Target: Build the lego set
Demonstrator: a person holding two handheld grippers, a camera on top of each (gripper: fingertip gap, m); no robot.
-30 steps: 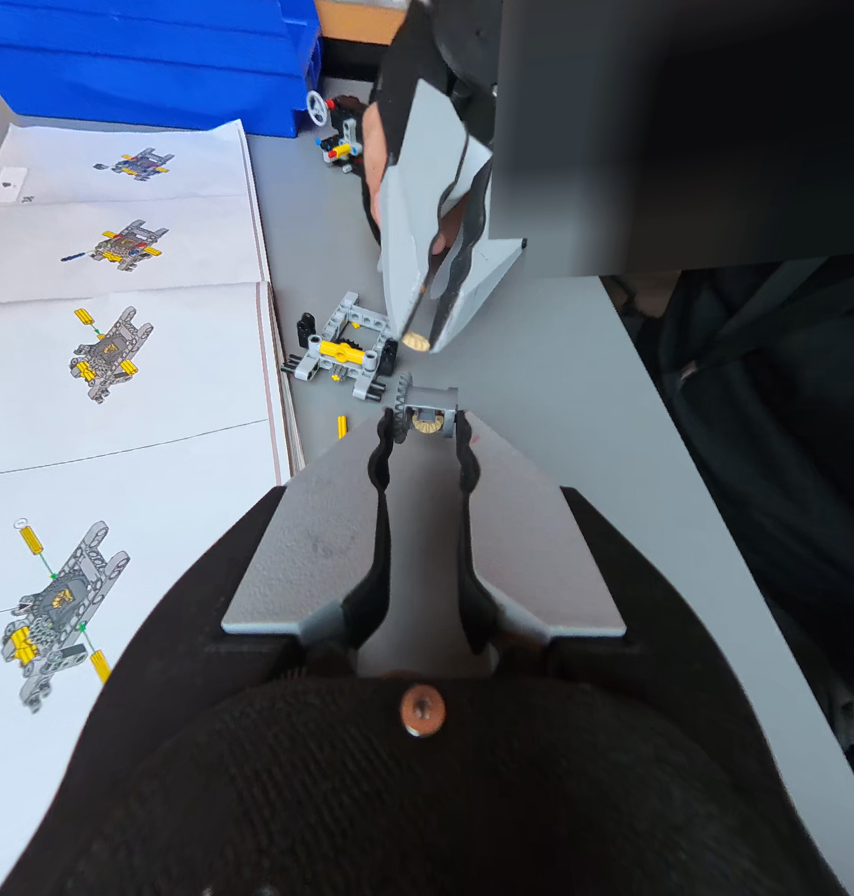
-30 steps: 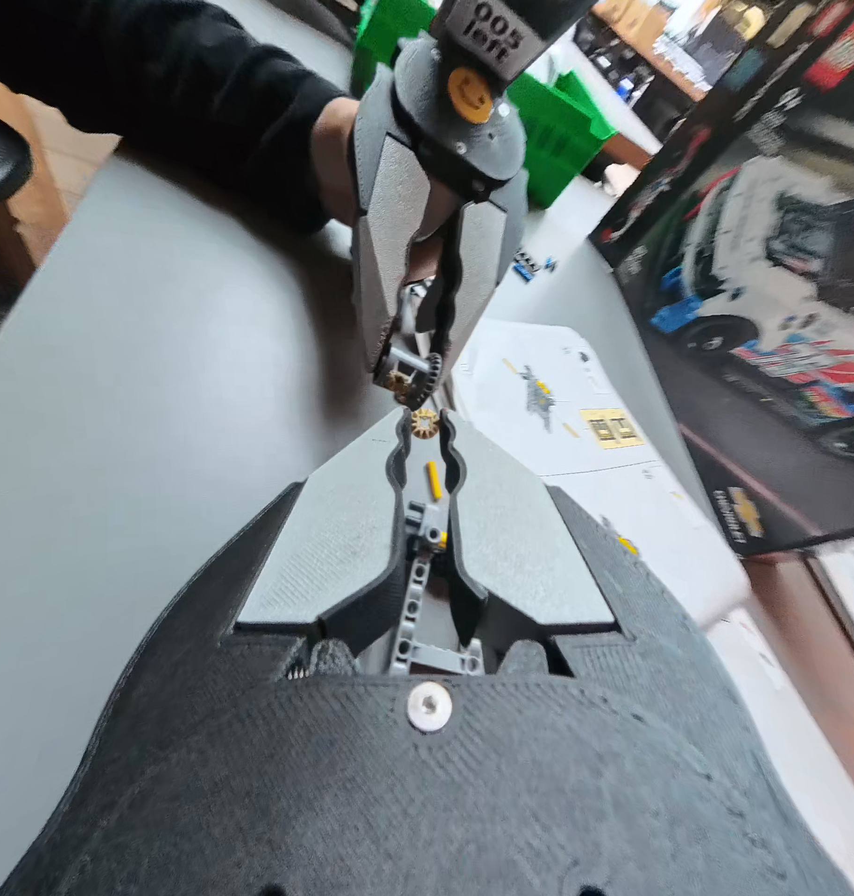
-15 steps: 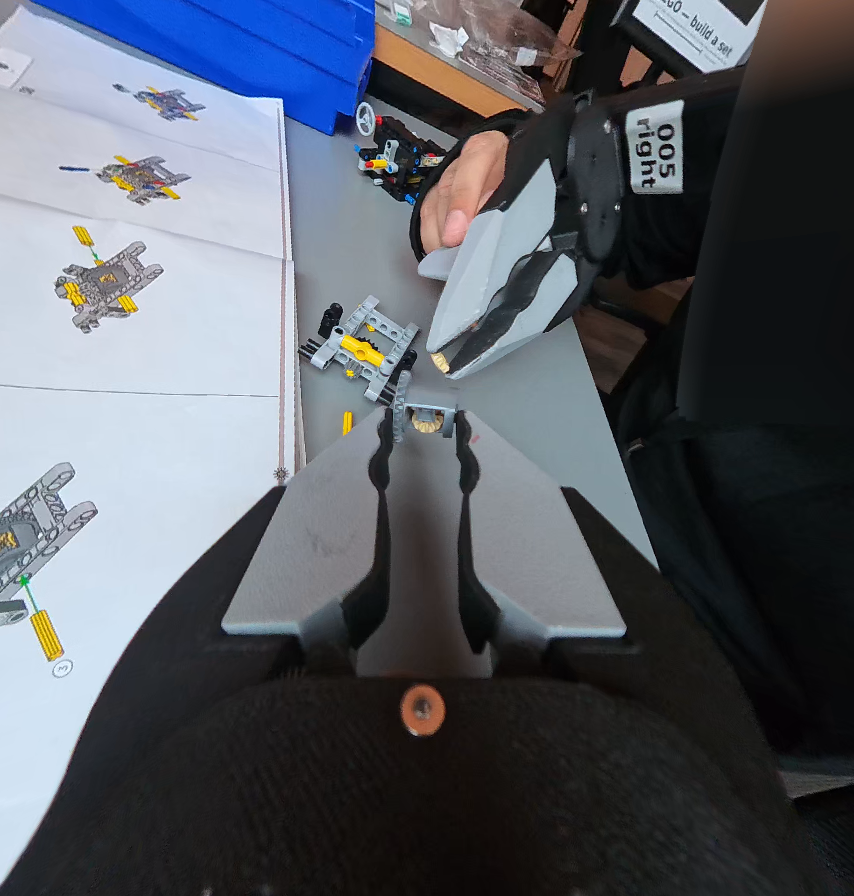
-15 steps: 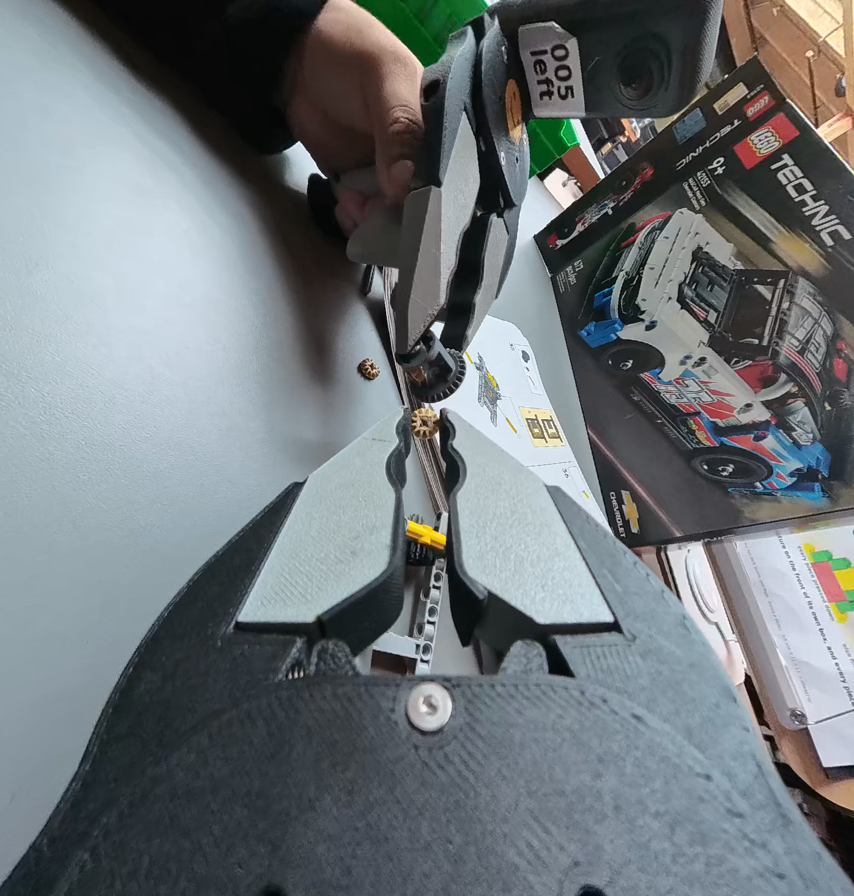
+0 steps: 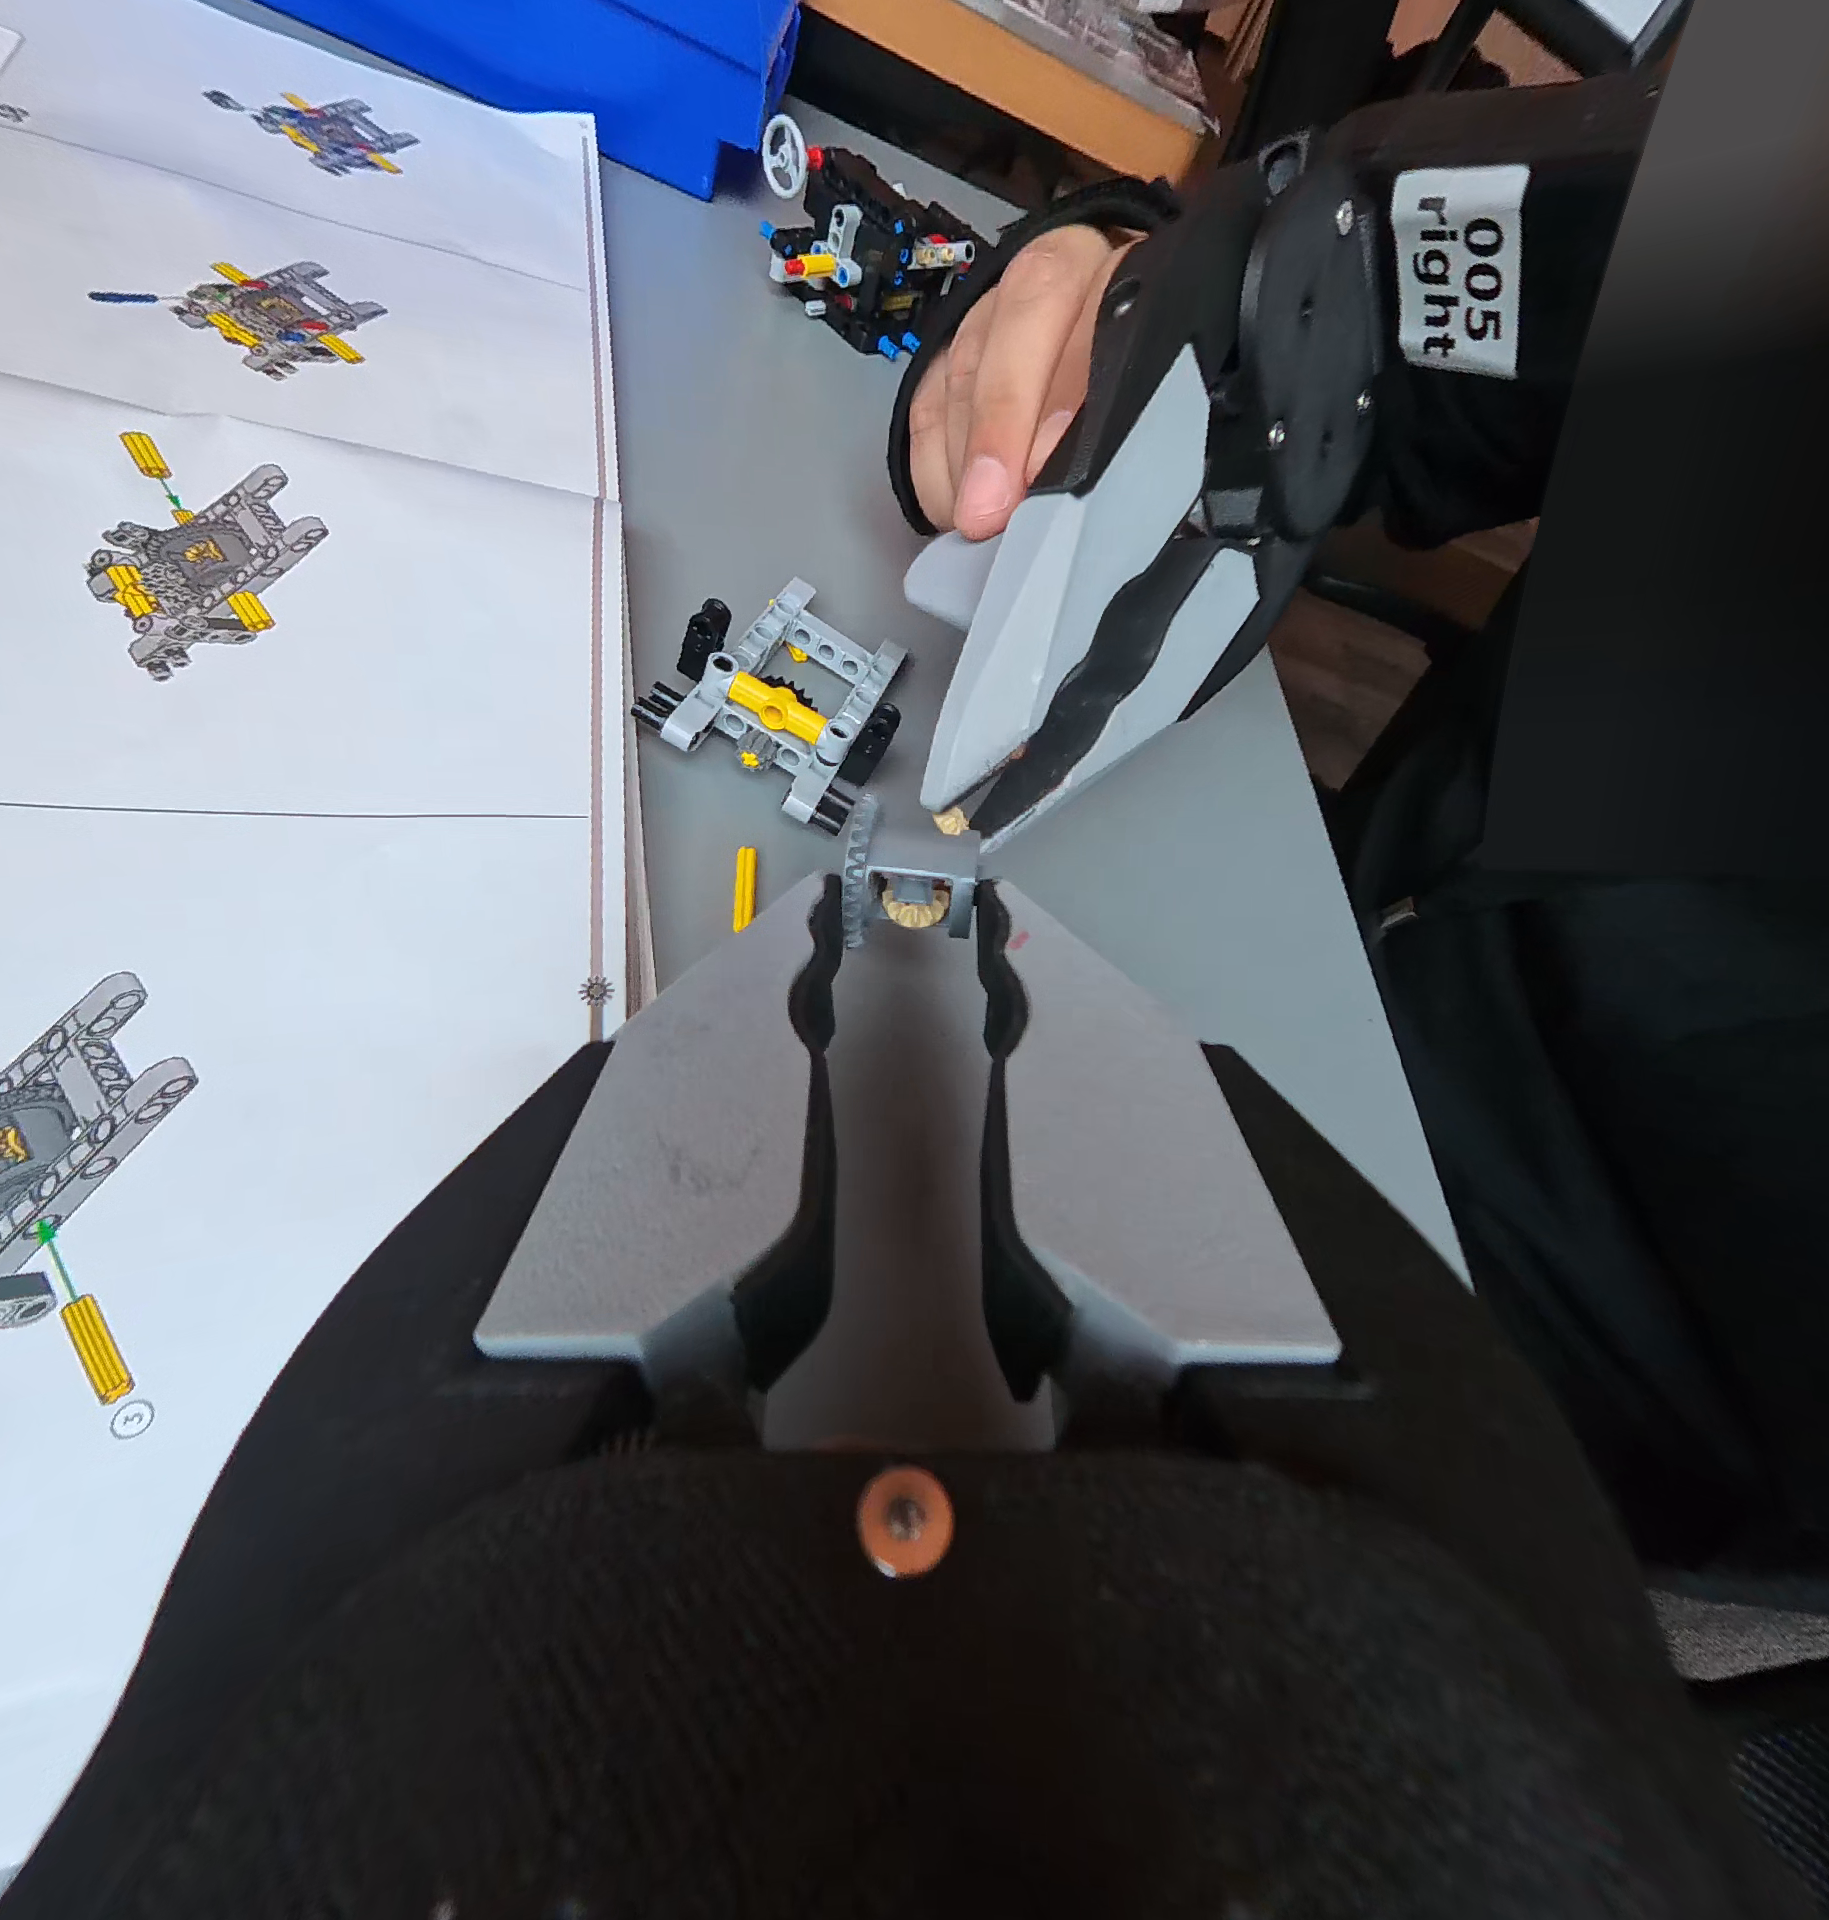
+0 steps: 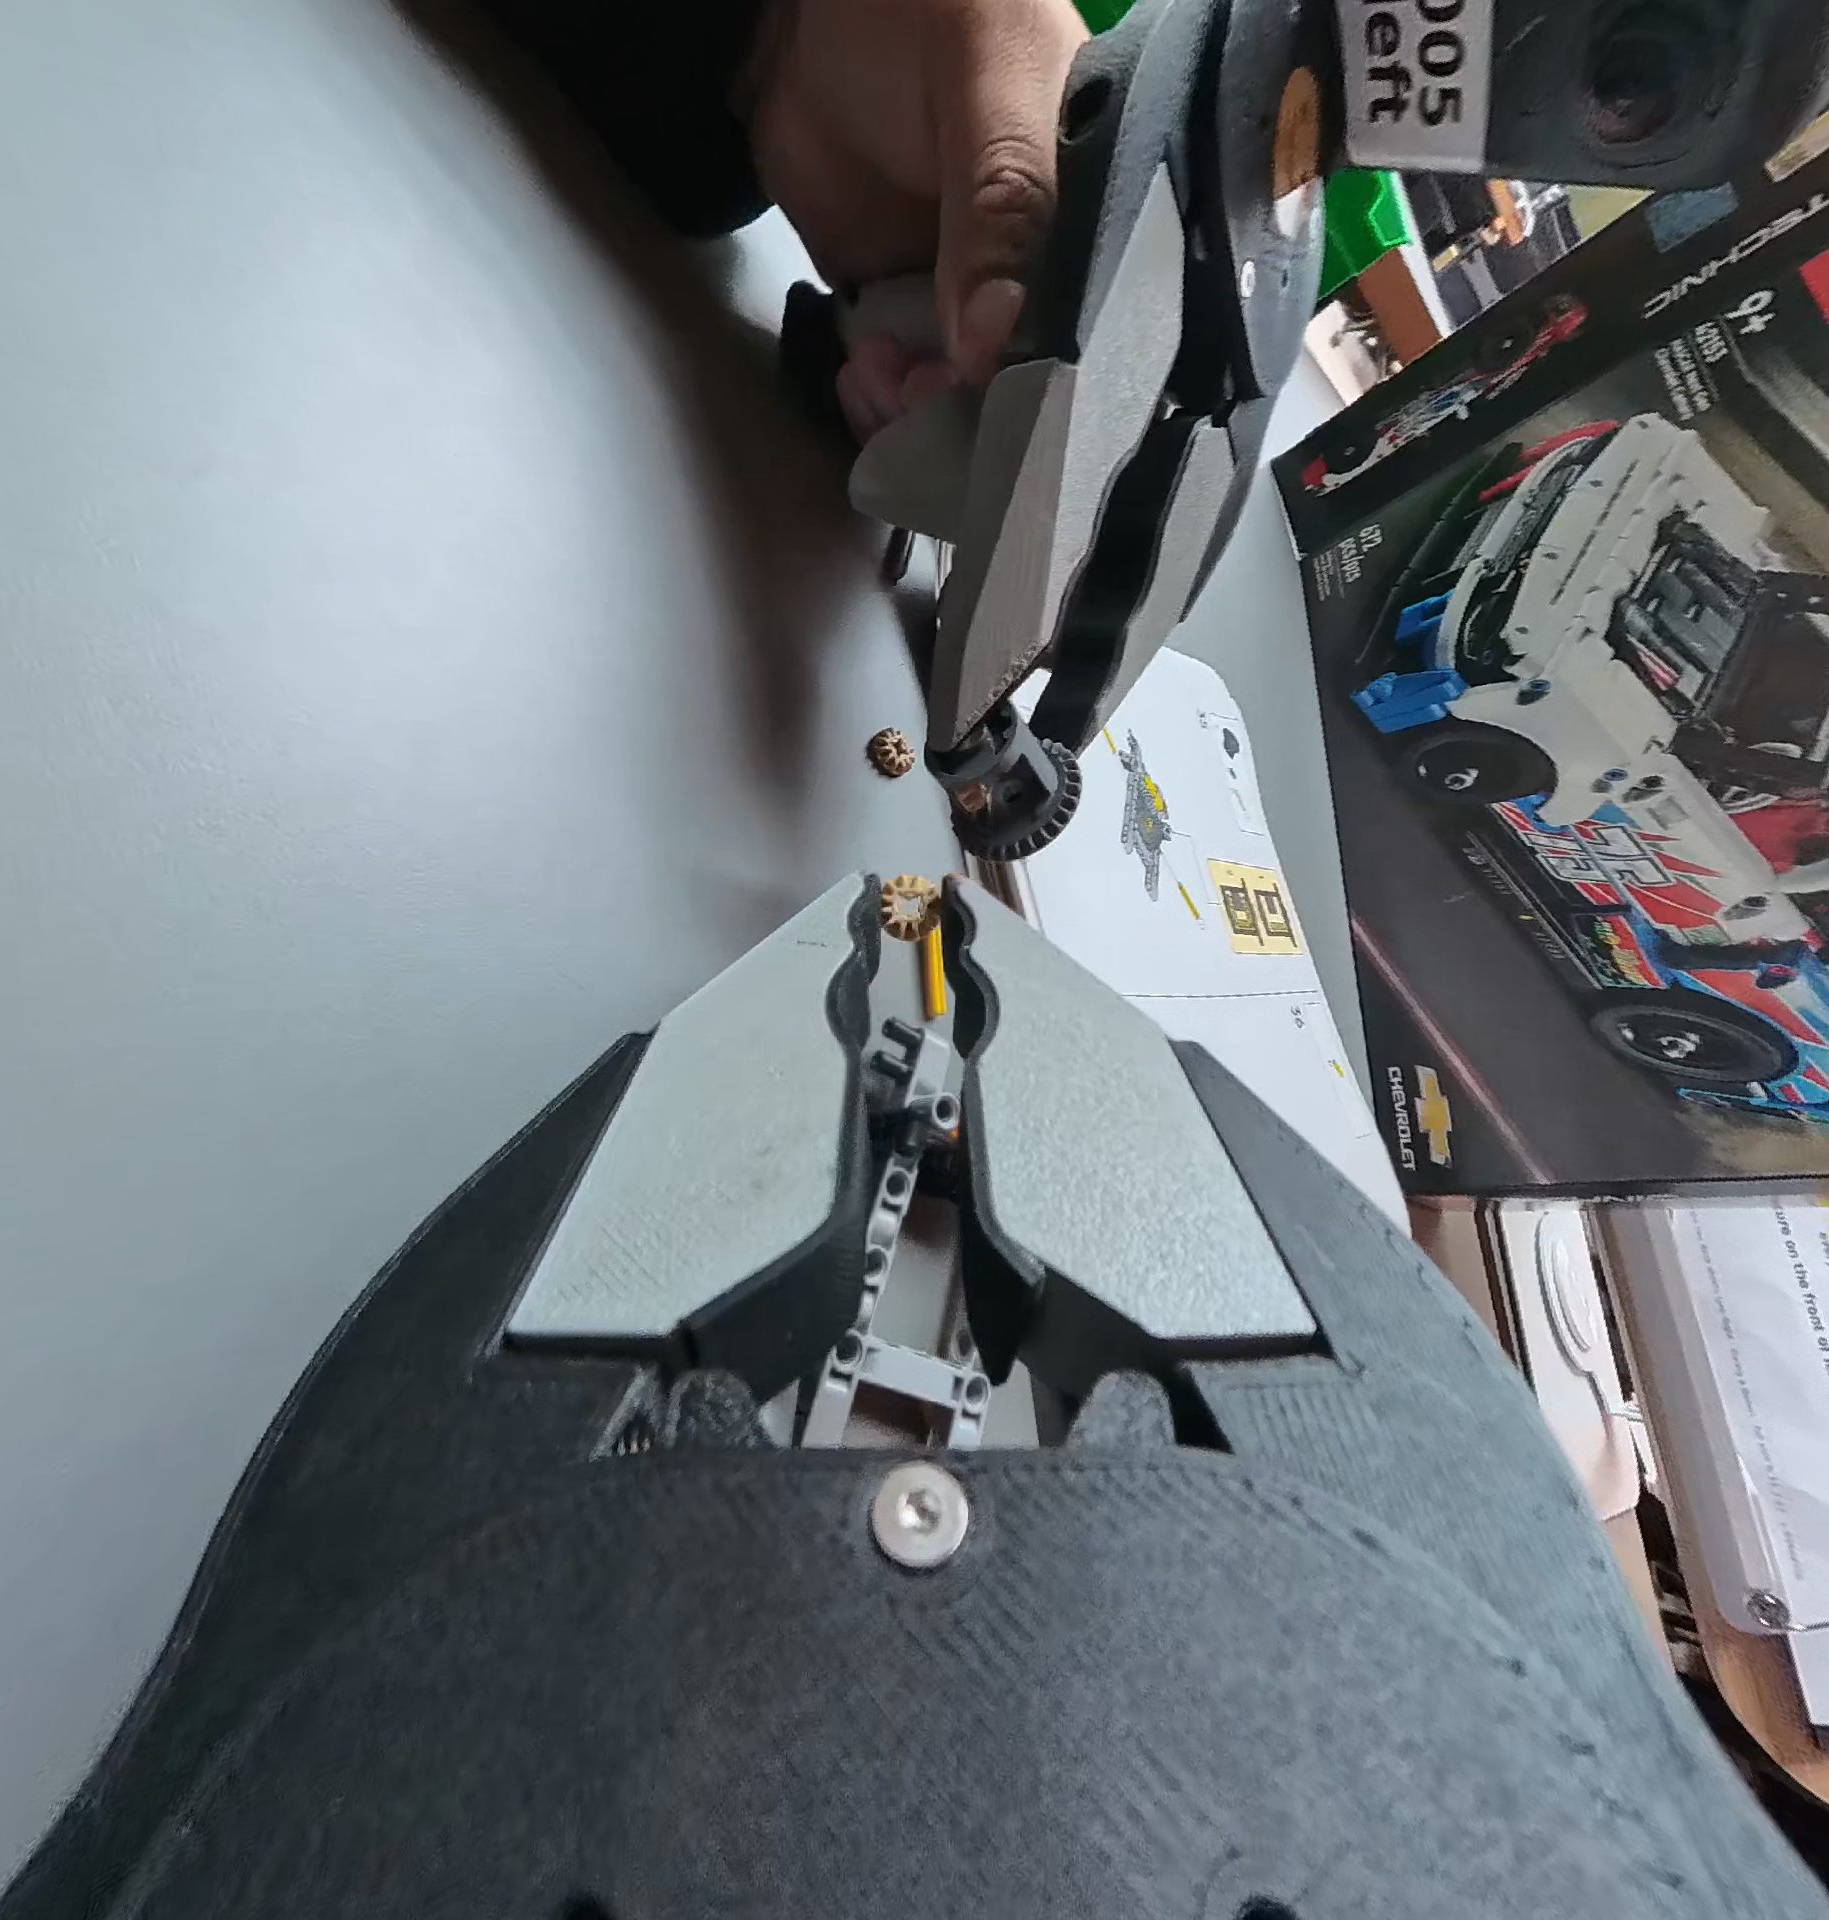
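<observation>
My left gripper is shut on a grey differential housing with a toothed ring and a tan gear inside; it also shows in the right wrist view. My right gripper is shut on a small tan bevel gear, held just off the housing's upper right corner in the left wrist view. A grey frame assembly with a yellow part lies on the grey table just beyond, and a loose yellow axle lies beside it. Another tan gear lies on the table.
Open instruction pages cover the table's left side. A black sub-assembly with a white wheel stands farther back by a blue bin. The set's box stands at the right of the right wrist view. The table edge runs on the right. Both grippers' tips are close together, under 4 cm apart. From either gripper's tips it is about 5 cm to the loose yellow axle.
The right gripper with its tan gear has come closer to the housing in my left gripper. Both views have swung and tilted. Both grips are unchanged.
</observation>
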